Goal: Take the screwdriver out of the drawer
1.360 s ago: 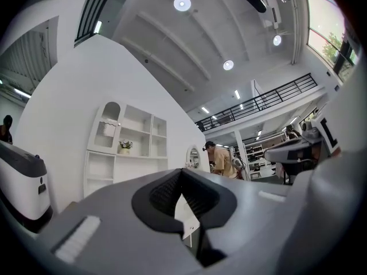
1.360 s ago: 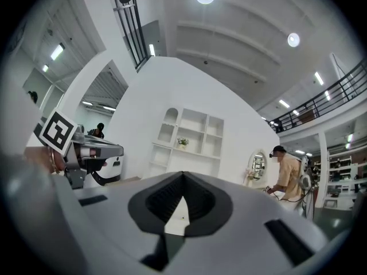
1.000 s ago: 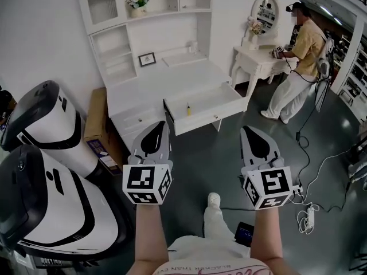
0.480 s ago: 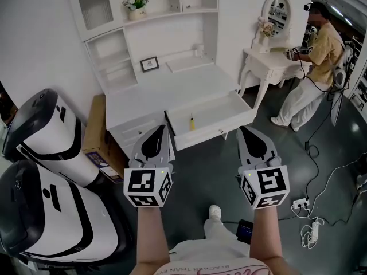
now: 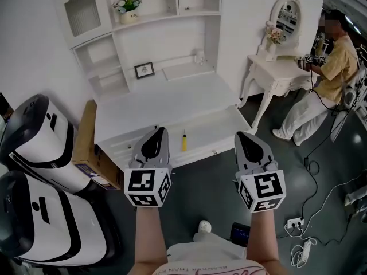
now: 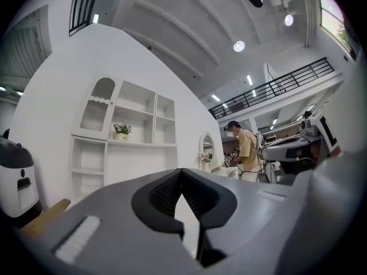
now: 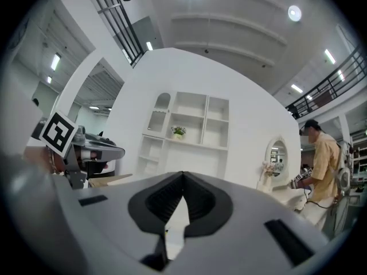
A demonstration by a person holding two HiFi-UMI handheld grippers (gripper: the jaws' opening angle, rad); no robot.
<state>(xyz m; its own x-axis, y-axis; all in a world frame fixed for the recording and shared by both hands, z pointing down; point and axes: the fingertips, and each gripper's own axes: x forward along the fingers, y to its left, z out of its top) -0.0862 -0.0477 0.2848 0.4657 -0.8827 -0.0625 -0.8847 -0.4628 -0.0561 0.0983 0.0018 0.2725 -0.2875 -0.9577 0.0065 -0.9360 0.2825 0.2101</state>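
**Screwdriver lies in the open drawer, both grippers empty**

The screwdriver [image 5: 184, 142], with a yellow handle, lies flat on the floor of the open drawer [image 5: 198, 154], which stands out from the near edge of the white bench [image 5: 166, 99]. It points from near to far and nothing touches it.

The left hand-held gripper [image 5: 161, 132] hangs just left of it, and the right hand-held gripper [image 5: 239, 136] is further to the right, over the right part of the drawer. Both have their jaws pressed together, with nothing between them. So I judge that the grasp is not yet begun.

Several things could go wrong from here:

- If a gripper comes down with the jaws together, it will only push the tool along the drawer floor.
- The tool is thin and round, so it may roll away, or slip out if only the smooth shaft is pinched.
- The drawer looks shallow, so its front wall may catch a jaw, and a knock there may push the drawer in.
- The left gripper seems the better placed one.
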